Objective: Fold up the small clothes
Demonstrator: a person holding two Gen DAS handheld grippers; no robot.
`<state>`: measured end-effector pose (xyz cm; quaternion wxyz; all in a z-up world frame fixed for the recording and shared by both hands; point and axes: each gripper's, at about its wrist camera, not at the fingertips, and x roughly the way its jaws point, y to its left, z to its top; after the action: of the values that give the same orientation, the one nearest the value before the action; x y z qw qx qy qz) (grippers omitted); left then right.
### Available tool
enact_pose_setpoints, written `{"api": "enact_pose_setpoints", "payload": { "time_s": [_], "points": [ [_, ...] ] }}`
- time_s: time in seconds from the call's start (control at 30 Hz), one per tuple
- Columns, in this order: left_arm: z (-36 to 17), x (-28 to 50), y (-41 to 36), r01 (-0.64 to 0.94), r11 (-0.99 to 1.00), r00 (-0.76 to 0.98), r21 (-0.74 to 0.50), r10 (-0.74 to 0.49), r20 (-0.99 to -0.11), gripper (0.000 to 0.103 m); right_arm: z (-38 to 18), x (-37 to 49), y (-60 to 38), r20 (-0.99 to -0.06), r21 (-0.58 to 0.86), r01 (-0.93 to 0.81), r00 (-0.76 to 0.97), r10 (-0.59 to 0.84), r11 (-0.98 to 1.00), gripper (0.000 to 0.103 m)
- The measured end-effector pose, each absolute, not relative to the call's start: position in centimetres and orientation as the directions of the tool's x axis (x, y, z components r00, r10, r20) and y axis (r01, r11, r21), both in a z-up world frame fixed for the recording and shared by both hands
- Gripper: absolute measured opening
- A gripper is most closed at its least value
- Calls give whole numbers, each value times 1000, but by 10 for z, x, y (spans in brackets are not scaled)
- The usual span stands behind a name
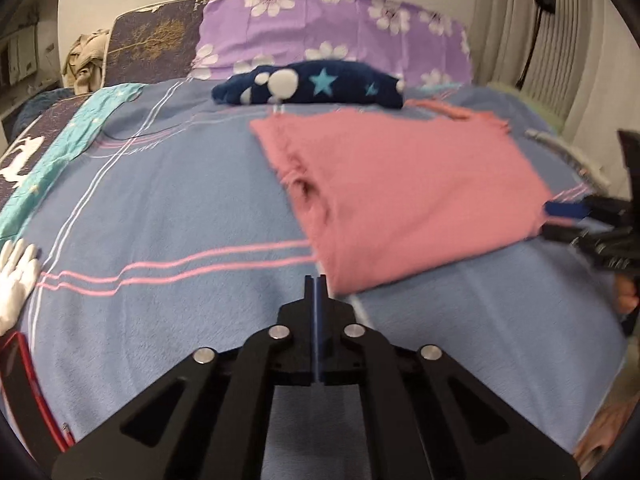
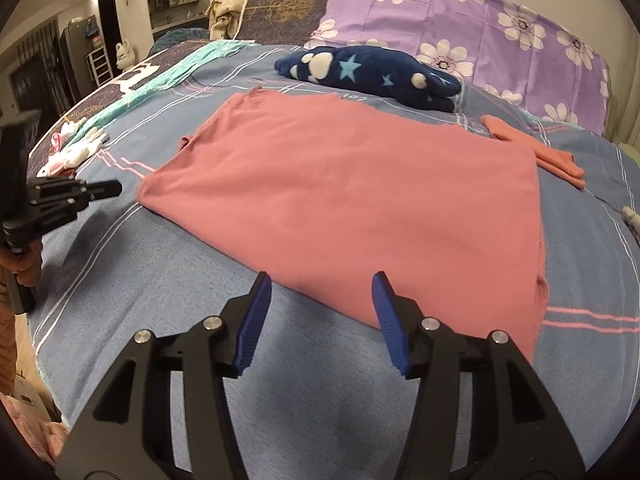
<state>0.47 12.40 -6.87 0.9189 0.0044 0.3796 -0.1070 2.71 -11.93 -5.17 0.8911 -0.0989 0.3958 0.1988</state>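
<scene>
A pink garment (image 1: 400, 200) (image 2: 340, 192) lies flat and folded on the blue striped bedsheet (image 1: 160, 208) (image 2: 320, 400). My left gripper (image 1: 316, 280) is shut with nothing between its pads, its tip just short of the garment's near corner. In the right wrist view the left gripper (image 2: 114, 189) sits at the left, a little apart from the garment's left corner. My right gripper (image 2: 321, 280) stands open over the garment's near edge, with nothing pressed between its blue pads (image 2: 256, 320). In the left wrist view the right gripper (image 1: 550, 221) is at the garment's right edge.
A navy cloth with stars (image 1: 312, 84) (image 2: 372, 72) lies behind the garment, before a purple flowered pillow (image 1: 340, 28) (image 2: 480, 28). A small orange-pink cloth (image 2: 536, 152) lies at the back right. White gloves or socks (image 1: 16, 276) (image 2: 76, 152) lie near the bed's left edge.
</scene>
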Motion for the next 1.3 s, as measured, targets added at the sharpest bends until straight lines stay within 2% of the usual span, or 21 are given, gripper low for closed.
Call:
{"api": "enact_pose_setpoints", "payload": {
  "time_s": [0.03,0.1,0.17,0.3,0.47,0.6,0.77,0.83,0.87,0.9,1.03,1.3],
  "points": [
    [-67,11,124,190,979,692,-75,-188,-697,15,-51,27,-111,-743,-27,-450,606,283,892,53],
    [-65,24,127,161,984,695,-71,-164,-700,37,-50,25,-95,-741,-47,-485,603,295,873,55],
    [-60,44,133,132,987,683,-94,-159,-712,41,-50,21,-81,-740,-76,-519,602,301,851,58],
    [-45,82,147,115,971,665,-212,-234,-709,58,-55,11,-54,-746,-146,-575,599,293,805,62],
    [-47,136,142,141,952,631,-272,-298,-716,69,-62,9,-34,-754,-187,-602,594,279,776,63],
    [-67,181,142,116,932,571,-343,-345,-745,69,-65,9,-16,-758,-219,-626,592,274,749,63],
    [-88,220,146,95,872,517,-480,-455,-725,67,-69,10,12,-747,-300,-656,613,258,693,66],
    [-93,229,148,86,866,533,-493,-458,-711,45,-74,12,23,-742,-341,-658,627,237,672,66],
    [-96,230,149,83,866,538,-493,-456,-709,27,-79,13,30,-739,-367,-657,636,222,659,66],
    [-100,232,151,82,863,542,-499,-459,-704,22,-83,15,35,-736,-388,-654,644,209,650,66],
    [-110,226,159,124,826,572,-551,-513,-640,21,-90,23,51,-711,-444,-637,679,184,631,66],
    [-111,226,162,135,807,578,-575,-535,-616,24,-97,45,82,-681,-498,-596,719,142,630,64]
  ]
}}
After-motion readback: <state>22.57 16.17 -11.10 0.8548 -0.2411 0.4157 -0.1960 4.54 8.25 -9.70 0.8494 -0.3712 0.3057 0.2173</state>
